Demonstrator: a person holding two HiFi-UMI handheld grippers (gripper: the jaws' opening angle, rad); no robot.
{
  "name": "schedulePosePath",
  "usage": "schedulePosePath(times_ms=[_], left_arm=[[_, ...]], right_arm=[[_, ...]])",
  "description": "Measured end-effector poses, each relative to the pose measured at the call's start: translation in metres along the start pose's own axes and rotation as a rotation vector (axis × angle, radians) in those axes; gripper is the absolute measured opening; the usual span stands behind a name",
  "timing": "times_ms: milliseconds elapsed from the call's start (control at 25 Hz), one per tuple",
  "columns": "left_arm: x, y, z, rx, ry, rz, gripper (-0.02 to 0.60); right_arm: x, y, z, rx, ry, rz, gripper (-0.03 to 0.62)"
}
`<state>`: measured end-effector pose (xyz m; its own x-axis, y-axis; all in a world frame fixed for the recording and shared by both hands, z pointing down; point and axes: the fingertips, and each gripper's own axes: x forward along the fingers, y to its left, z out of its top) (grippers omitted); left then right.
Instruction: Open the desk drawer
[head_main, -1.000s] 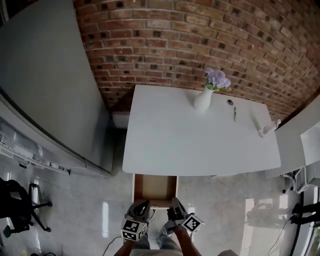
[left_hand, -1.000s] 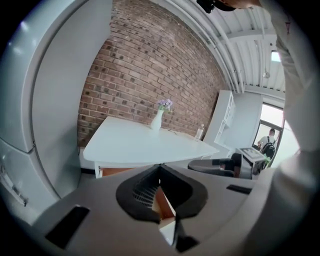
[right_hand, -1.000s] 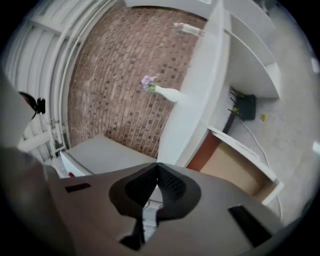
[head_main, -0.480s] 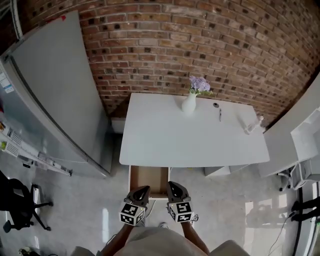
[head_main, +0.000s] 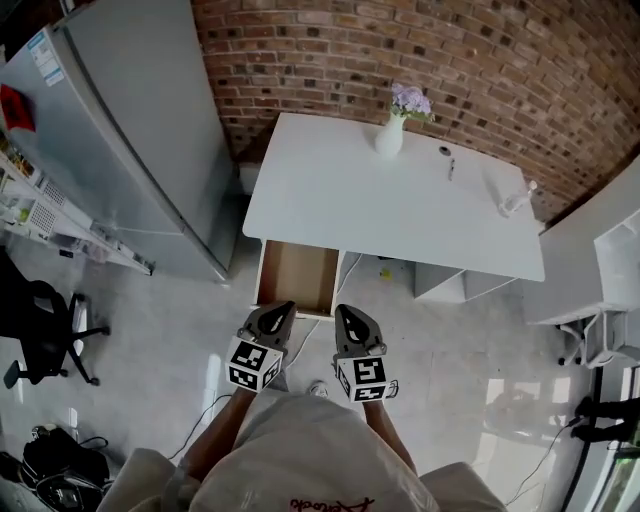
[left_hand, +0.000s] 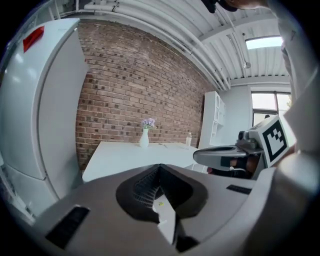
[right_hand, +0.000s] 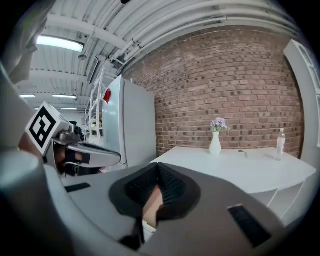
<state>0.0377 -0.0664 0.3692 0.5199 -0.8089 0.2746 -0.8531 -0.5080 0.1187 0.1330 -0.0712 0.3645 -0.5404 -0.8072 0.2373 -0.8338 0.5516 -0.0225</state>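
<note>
The white desk (head_main: 400, 200) stands against the brick wall. Its wooden drawer (head_main: 297, 277) is pulled out at the front left, and the inside looks bare. My left gripper (head_main: 270, 320) and right gripper (head_main: 352, 322) hover side by side just in front of the drawer, apart from it. Both are shut with nothing between the jaws. In the left gripper view the left gripper (left_hand: 160, 167) points at the desk (left_hand: 135, 155), with the right gripper (left_hand: 220, 154) beside it. The right gripper (right_hand: 158, 166) faces the desk (right_hand: 240, 167) in its own view.
A tall grey fridge (head_main: 130, 130) stands left of the desk. On the desk are a white vase (head_main: 389, 135) with flowers, a pen (head_main: 451, 168) and a clear bottle (head_main: 512, 202). A black office chair (head_main: 40, 330) is at far left, white shelving (head_main: 600, 250) at right.
Both grippers have risen and drawn back from the open drawer. The right gripper has rolled so its marker cube faces up. The drawer stays pulled out.
</note>
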Motion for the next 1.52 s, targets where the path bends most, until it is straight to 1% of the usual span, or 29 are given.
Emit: schedulePosePath(times_ms=[160,320,720,840,1000,1160,1400,1520], left_arm=[[-0.035,-0.022,-0.030,-0.030,0.036,0.060,0.012],[-0.061,-0.037,-0.047,-0.054,0.060,0.080,0.012],[-0.076,-0.070,-0.055,-0.040,0.069,0.010,0.012],[-0.085,-0.071,-0.063,-0.038,0.073,-0.001,0.012],[-0.103,-0.058,-0.066,-0.050,0.063,0.001,0.012],[-0.110,-0.055,-0.066,-0.073,0.047,-0.013,0.012],[-0.117,-0.062,-0.066,-0.066,0.036,-0.026,0.012],[-0.118,-0.065,-0.064,-0.058,0.028,-0.033,0.012]], right_arm=[[-0.044,0.015,-0.029,0.007,0.044,0.019,0.017],[-0.071,0.035,-0.045,0.033,0.072,0.036,0.017],[-0.099,0.064,-0.059,0.066,0.101,0.042,0.017],[-0.099,0.076,-0.058,0.065,0.095,0.033,0.017],[-0.098,0.094,-0.053,0.062,0.081,0.013,0.017],[-0.101,0.096,-0.050,0.052,0.074,-0.011,0.017],[-0.107,0.100,-0.047,0.054,0.064,-0.022,0.017],[-0.108,0.102,-0.044,0.037,0.053,-0.022,0.017]])
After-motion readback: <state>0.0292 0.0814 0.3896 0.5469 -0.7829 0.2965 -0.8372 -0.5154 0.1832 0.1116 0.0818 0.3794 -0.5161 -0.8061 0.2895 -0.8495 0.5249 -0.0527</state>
